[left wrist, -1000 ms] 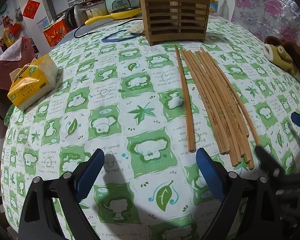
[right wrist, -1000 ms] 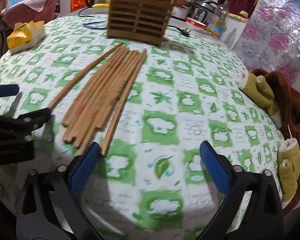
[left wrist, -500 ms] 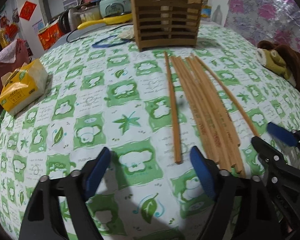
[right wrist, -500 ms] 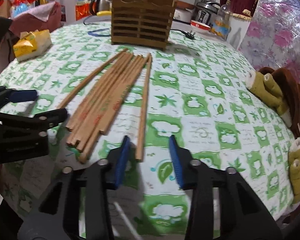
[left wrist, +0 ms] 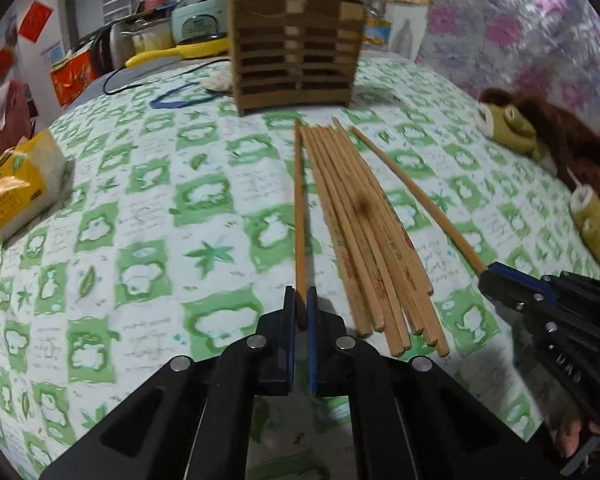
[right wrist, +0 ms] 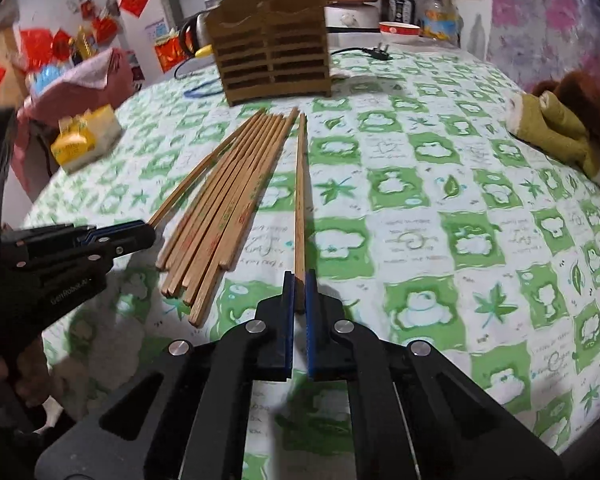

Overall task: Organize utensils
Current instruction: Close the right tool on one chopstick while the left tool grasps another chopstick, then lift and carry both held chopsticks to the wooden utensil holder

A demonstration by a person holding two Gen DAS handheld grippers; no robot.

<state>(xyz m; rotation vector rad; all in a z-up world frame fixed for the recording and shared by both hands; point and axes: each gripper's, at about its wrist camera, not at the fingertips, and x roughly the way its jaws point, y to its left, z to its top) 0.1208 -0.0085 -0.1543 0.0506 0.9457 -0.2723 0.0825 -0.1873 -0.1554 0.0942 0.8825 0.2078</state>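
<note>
Several wooden chopsticks (left wrist: 364,232) (right wrist: 228,208) lie side by side on the green-patterned tablecloth, pointing at the brown slatted wooden holder (left wrist: 296,60) (right wrist: 272,64) at the back. My left gripper (left wrist: 300,308) is closing tight on the near end of the leftmost chopstick (left wrist: 299,208), and its pads press it. My right gripper (right wrist: 299,292) is likewise closing on the near end of the rightmost chopstick (right wrist: 300,184), set apart from the bundle. Each gripper shows in the other's view: the right gripper (left wrist: 496,276), the left gripper (right wrist: 140,232). Both chopsticks still rest on the cloth.
A yellow tissue pack (left wrist: 16,184) (right wrist: 86,144) sits at the table's left edge. A brown and green plush toy (left wrist: 548,148) (right wrist: 556,128) lies at the right edge. A blue cord (left wrist: 176,98), cookers and bottles stand behind the holder.
Both grippers went from wide open to shut, the left on the leftmost chopstick and the right on the rightmost. The right gripper shifted onto its chopstick's end.
</note>
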